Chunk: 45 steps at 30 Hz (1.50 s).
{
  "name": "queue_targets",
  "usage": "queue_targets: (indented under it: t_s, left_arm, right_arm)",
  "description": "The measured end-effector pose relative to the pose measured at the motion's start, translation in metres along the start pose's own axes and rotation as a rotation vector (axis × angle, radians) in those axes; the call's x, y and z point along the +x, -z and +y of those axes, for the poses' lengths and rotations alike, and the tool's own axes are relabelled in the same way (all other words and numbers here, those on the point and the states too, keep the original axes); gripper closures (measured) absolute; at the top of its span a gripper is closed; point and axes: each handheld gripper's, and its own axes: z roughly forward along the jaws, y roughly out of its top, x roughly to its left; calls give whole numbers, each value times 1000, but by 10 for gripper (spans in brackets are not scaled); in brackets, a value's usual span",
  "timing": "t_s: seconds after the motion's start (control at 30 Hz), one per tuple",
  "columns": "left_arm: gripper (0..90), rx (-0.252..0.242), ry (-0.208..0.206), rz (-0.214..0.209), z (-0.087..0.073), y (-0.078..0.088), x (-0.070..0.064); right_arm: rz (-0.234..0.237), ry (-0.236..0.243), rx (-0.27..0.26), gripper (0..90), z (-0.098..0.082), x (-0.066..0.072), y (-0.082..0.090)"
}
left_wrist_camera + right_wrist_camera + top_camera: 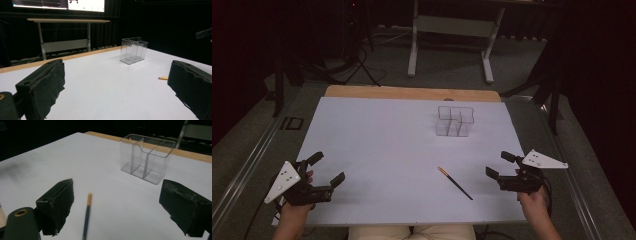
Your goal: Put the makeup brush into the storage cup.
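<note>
A dark pencil (455, 183) with an orange end lies on the white table sheet (387, 150), front right of the middle; it also shows between the right jaws as the pencil (86, 216), and its orange tip (163, 78) peeks out beside the left gripper's right jaw. A clear plastic organiser (455, 120) with several compartments stands empty toward the back right, seen too as the organiser (146, 157) and the organiser (133, 50). My left gripper (326, 168) rests open at the front left. My right gripper (500, 164) is open at the front right, just right of the pencil.
The wooden table edge (412, 93) runs along the back. A desk frame (451, 30) stands on the floor beyond it. A lit monitor (58, 5) hangs above that desk in the left gripper view. A person's legs (412, 232) show at the table's front edge.
</note>
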Motion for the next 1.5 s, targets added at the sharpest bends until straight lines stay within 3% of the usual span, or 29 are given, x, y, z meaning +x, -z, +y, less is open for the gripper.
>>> queue_targets:
  t_s: [0.07,0.27,0.37,0.57,0.73,1.13,1.23,1.5]
  left_arm:
    - [20,2,-2,-1,0,0,0]
    - [20,-1,-8,-3,1,0,-2]
    - [20,-3,-14,-6,1,-1,-2]
    - [20,1,-19,-15,1,-1,-3]
    - [21,-3,-18,-12,1,0,-3]
    - [20,-1,-25,-11,1,0,-3]
    - [20,-10,-19,-7,1,0,-3]
    - [20,-9,-20,-10,1,0,-3]
  right_arm:
    - [35,-5,-13,117,1,2,0]
    - [46,-16,-4,114,3,9,-5]
    - [78,-8,5,107,4,13,-8]
    - [110,8,39,107,10,22,-17]
    - [137,41,102,108,13,31,-31]
    - [148,86,216,137,12,46,-61]
    - [138,76,234,137,11,48,-68]
    - [101,103,326,146,10,54,-86]
